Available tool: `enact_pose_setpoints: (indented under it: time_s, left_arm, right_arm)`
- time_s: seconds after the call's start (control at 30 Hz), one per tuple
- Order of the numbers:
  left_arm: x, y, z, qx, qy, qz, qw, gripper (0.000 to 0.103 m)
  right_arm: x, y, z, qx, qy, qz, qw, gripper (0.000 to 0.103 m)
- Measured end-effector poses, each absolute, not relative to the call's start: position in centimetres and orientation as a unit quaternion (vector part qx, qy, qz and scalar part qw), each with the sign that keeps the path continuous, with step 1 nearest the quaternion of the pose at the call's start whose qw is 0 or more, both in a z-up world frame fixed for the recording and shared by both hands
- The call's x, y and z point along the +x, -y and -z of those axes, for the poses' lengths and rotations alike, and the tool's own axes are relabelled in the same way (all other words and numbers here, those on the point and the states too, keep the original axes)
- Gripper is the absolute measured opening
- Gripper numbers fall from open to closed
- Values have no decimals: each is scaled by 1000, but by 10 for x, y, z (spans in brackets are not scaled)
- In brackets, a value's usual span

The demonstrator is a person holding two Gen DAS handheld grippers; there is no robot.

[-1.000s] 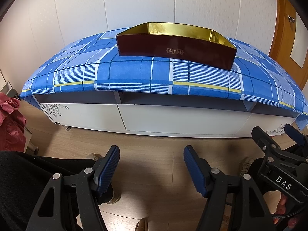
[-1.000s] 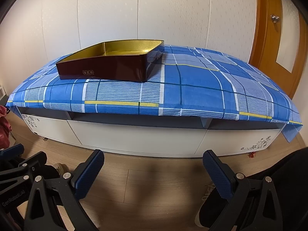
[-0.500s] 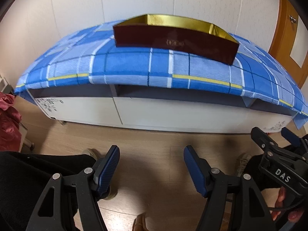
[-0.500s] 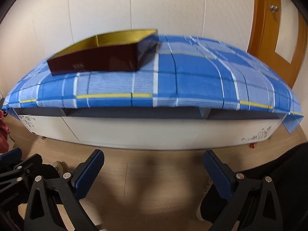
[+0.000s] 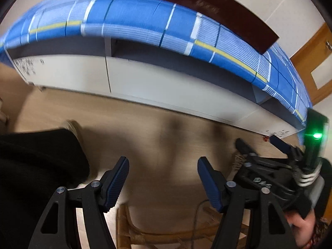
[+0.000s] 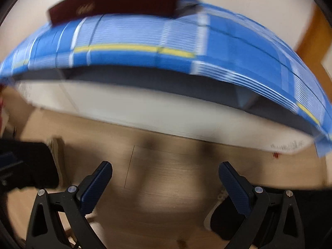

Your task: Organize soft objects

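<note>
A dark red box (image 5: 204, 10) stands on a low white cabinet covered by a blue checked cloth (image 5: 134, 16); the same box (image 6: 116, 2) and cloth (image 6: 186, 41) show blurred at the top of the right wrist view. My left gripper (image 5: 162, 178) points down at the wooden floor, its jaws closing with nothing between them. My right gripper (image 6: 166, 183) hangs wide open over the floor, also with nothing in it. The right gripper's body (image 5: 276, 174) shows in the left wrist view at the right, held by a hand (image 5: 300, 228). No soft object is visible.
The white cabinet front (image 5: 145, 81) runs across both views. A dark trouser leg (image 5: 35, 166) and a shoe (image 5: 73, 127) fill the left; another shoe (image 6: 215, 213) sits lower right. A wooden chair frame (image 5: 145, 232) lies below the left gripper. A wooden door (image 5: 311, 62) is far right.
Both grippers have dropped and tilted down toward the floor, so the cabinet and box slid up the frames. The left jaws have narrowed slightly. A wooden chair frame has come into view.
</note>
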State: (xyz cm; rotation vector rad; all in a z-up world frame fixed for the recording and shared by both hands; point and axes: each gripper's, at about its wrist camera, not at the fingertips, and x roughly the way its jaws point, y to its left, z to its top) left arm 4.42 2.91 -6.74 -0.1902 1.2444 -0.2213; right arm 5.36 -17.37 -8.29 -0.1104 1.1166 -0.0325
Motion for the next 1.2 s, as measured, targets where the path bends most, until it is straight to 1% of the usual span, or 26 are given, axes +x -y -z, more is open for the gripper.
enact_pose_setpoints:
  time_s: [0.03,0.13,0.23,0.4,0.47,0.53,0.63,0.73,0.83,1.0,1.07,1.2]
  left_arm:
    - [44,-30,69,-97,-582,107,800,62]
    - [42,-29,71,-105,-576,117,802,62]
    - [41,-32,71,-120,-574,137,798,62]
    - [43,-38,83,-143,-584,141,786,62]
    - [45,-37,82,-145,-587,142,784,63]
    - [45,-35,83,-143,-587,145,783,63]
    - [45,-31,84,-135,-588,154,783,63]
    - [47,-29,88,-134,-589,168,779,63]
    - [46,-25,92,-137,-594,180,772,63]
    - [45,-22,97,-130,-598,187,769,64]
    - [43,-20,96,-128,-598,189,768,64]
    - [41,-19,94,-121,-595,190,771,65]
  right_arm:
    - [58,169,89,-72,-540,2,838,103]
    - [73,151,126,-179,-584,-49,790,103]
    - [79,148,167,-296,-601,-58,740,103]
    - [106,168,191,-295,-632,-59,714,103]
    - [112,170,194,-311,-618,-60,719,103]
    - [116,167,196,-378,-574,-56,724,103]
    - [120,168,205,-460,-532,-53,709,103]
    - [127,175,213,-482,-531,-54,695,103]
    - [136,183,222,-473,-540,-57,694,103]
    - [141,182,221,-486,-536,-73,686,103]
    - [141,180,227,-502,-532,-77,677,103]
    - [127,178,244,-580,-505,-81,634,103]
